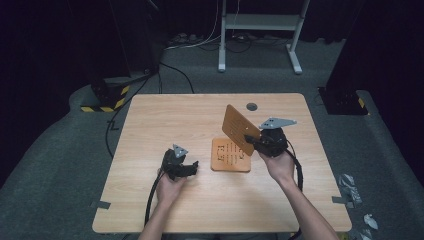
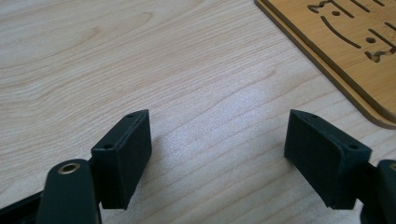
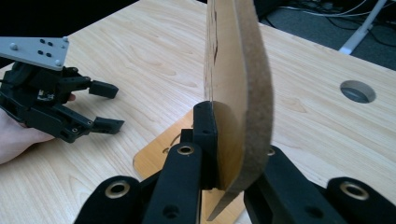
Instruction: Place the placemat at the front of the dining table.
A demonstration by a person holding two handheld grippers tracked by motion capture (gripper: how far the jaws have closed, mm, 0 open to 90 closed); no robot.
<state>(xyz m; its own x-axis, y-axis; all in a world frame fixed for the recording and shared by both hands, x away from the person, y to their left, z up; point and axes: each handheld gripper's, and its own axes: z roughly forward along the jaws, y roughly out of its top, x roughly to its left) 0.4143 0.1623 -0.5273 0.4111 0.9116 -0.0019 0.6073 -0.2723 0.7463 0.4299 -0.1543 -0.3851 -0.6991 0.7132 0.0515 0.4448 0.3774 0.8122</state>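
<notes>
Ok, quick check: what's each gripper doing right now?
Left gripper: open, holding nothing, low over the table.
Right gripper: shut on a thin wooden board, lifted above the cut-out board.

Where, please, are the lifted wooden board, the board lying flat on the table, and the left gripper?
lifted board (image 1: 240, 129): high view, middle of its raised face.
flat board (image 1: 227, 159): high view, its engraved top.
left gripper (image 1: 192, 166): high view, between its open fingertips.
</notes>
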